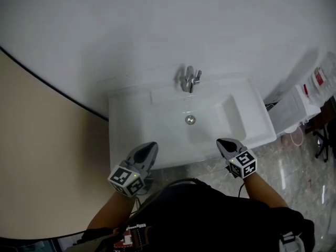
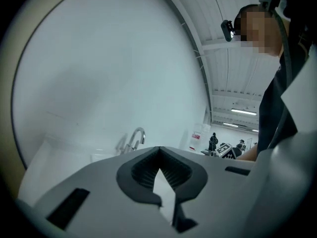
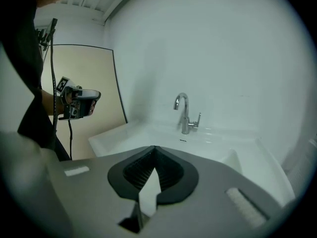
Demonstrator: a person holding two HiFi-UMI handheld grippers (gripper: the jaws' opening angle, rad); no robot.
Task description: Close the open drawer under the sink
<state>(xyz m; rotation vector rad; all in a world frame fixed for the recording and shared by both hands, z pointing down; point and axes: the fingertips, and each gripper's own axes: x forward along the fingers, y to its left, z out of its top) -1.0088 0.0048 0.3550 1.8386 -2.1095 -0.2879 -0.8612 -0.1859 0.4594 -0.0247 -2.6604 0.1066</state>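
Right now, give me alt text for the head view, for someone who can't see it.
The left gripper and right gripper, both shut and empty, hover by the front edge of a white sink. A tap stands at its back.

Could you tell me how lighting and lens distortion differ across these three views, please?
Head view: even, soft light, faint shadow on the wall right of the sink. Left gripper view: heavy fisheye, dark corners, bright ceiling strips. Right gripper view: same fisheye, faucet crisp.

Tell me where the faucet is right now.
In the head view the faucet stands centred on the back edge of the white sink, against the wall, directly behind the drain.
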